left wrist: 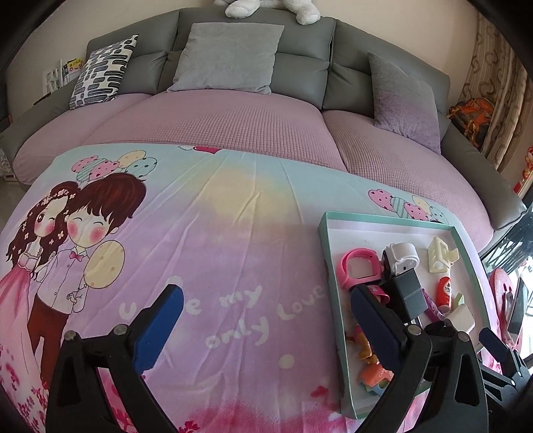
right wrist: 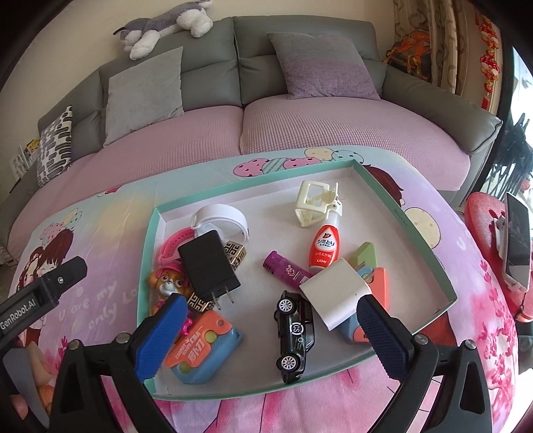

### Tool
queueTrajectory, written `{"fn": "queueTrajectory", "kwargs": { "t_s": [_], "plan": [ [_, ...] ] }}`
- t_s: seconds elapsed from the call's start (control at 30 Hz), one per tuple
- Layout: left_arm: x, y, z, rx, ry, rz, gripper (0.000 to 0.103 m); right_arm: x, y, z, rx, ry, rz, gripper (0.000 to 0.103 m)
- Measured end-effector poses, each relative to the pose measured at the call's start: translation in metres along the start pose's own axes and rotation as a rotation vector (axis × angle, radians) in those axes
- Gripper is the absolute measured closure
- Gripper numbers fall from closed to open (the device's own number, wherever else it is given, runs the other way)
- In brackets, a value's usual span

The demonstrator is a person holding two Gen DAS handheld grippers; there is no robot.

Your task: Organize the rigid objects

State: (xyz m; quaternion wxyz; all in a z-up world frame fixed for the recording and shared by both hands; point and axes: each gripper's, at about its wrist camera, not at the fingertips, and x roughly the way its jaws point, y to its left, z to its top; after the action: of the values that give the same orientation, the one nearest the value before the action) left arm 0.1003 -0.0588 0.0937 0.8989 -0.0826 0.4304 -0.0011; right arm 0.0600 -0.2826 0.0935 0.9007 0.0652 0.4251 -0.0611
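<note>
A shallow teal-rimmed tray (right wrist: 413, 229) lies on the cartoon-print cloth and holds several small objects. Among them are a black charger (right wrist: 206, 263), a white charger (right wrist: 333, 296), a black toy car (right wrist: 294, 333), a red and white bottle (right wrist: 324, 248), a purple tube (right wrist: 288, 273), a cream hair clip (right wrist: 316, 200) and an orange and blue cutter (right wrist: 203, 346). My right gripper (right wrist: 271, 304) hangs open above the tray's near half, holding nothing. My left gripper (left wrist: 266, 296) is open over bare cloth, just left of the tray (left wrist: 324, 253).
A grey sofa (left wrist: 299, 66) with cushions and a pink seat cover runs along the far side. A phone on a stand (right wrist: 518, 243) sits on a red stool to the right. A plush toy (right wrist: 163, 26) lies on the sofa back.
</note>
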Motion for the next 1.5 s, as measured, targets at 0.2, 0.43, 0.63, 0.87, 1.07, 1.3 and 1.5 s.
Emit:
{"fn": "queueTrajectory", "kwargs": {
  "t_s": [0.2, 0.43, 0.63, 0.87, 1.07, 1.3, 1.5],
  "plan": [
    [-0.003, 0.015, -0.014, 0.0, 0.06, 0.048, 0.003, -0.008, 0.012, -0.005, -0.021, 0.005, 0.014, 0.0],
    [-0.021, 0.027, -0.021, -0.035, 0.027, 0.102, 0.003, -0.006, 0.018, -0.018, -0.028, 0.054, 0.02, 0.0],
    [-0.02, 0.026, -0.033, 0.026, 0.065, 0.193, 0.003, -0.009, 0.021, -0.023, -0.031, 0.069, 0.025, 0.0],
    [-0.024, 0.027, -0.046, 0.083, 0.086, 0.226, 0.003, -0.012, 0.023, -0.026, -0.039, 0.086, 0.02, 0.0],
    [-0.023, 0.029, -0.051, 0.103, 0.108, 0.245, 0.003, -0.011, 0.02, -0.028, -0.034, 0.105, 0.015, 0.0],
    [-0.016, 0.027, -0.054, 0.126, 0.136, 0.256, 0.003, -0.008, 0.023, -0.029, -0.045, 0.12, 0.016, 0.0],
    [-0.011, 0.028, -0.055, 0.132, 0.156, 0.268, 0.003, -0.003, 0.024, -0.031, -0.058, 0.14, 0.011, 0.0]
  ]
}}
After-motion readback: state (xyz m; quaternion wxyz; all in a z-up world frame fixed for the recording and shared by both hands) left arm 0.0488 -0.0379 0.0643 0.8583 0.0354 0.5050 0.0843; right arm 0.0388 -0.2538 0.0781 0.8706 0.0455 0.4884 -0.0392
